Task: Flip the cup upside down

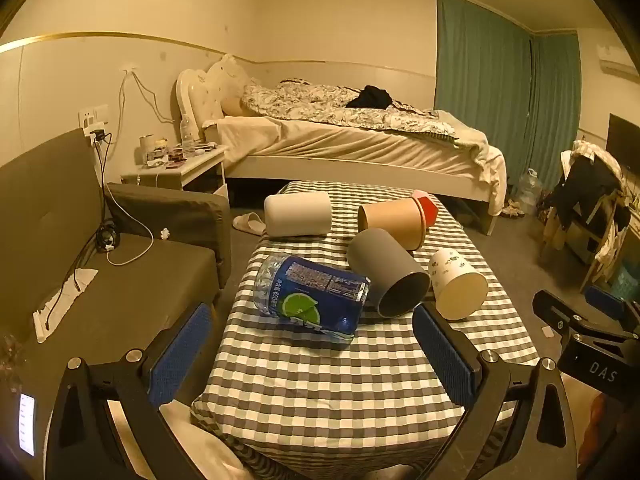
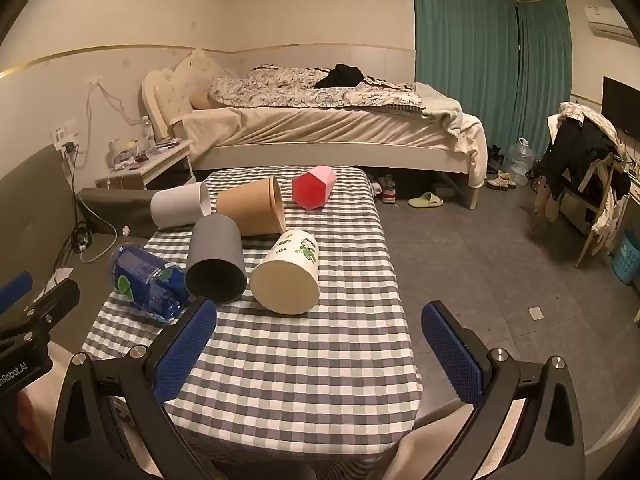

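Several cups lie on their sides on the checked table (image 1: 320, 380) (image 2: 304, 360): a grey cup (image 1: 386, 276) (image 2: 216, 262), a white cup with green print (image 1: 456, 282) (image 2: 288, 272), a tan cup (image 1: 394, 220) (image 2: 252, 206), a plain white cup (image 1: 298, 214) (image 2: 180, 208) and a red-pink faceted cup (image 1: 426, 206) (image 2: 314, 188). My left gripper (image 1: 312, 356) is open and empty, just short of the blue bottle (image 1: 312, 298) (image 2: 146, 278). My right gripper (image 2: 320, 356) is open and empty, near the table's front edge, below the printed cup.
A dark sofa (image 1: 100, 260) stands left of the table. A bed (image 1: 352, 140) is behind it, with a cluttered nightstand (image 1: 180, 164). A chair with clothes (image 2: 588, 172) stands at the right. Grey floor (image 2: 480, 260) lies right of the table.
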Demonstrator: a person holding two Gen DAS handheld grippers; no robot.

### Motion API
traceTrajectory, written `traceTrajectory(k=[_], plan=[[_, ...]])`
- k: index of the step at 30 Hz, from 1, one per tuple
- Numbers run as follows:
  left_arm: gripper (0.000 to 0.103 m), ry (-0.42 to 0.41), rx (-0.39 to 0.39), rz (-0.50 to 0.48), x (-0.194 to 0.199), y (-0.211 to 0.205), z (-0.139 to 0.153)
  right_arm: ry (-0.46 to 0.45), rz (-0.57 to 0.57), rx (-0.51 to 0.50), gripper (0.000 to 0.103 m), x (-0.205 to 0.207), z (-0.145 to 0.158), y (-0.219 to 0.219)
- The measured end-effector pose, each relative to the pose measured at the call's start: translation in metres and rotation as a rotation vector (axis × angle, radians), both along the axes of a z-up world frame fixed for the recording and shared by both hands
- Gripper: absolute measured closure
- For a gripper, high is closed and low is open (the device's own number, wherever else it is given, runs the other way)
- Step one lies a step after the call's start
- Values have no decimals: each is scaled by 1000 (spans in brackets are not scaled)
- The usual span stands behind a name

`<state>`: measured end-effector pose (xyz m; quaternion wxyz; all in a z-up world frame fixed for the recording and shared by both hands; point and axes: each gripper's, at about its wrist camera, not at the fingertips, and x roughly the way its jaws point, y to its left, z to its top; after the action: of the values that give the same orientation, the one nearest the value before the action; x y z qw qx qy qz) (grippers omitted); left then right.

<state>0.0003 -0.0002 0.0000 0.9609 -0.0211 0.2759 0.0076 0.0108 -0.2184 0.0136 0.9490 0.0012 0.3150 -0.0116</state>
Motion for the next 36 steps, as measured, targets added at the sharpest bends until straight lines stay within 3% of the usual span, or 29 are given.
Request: traceTrajectory(k=[36], plan=[[0,-2,3,0,0,0,0,-7,-1,2,0,1,-3,0]])
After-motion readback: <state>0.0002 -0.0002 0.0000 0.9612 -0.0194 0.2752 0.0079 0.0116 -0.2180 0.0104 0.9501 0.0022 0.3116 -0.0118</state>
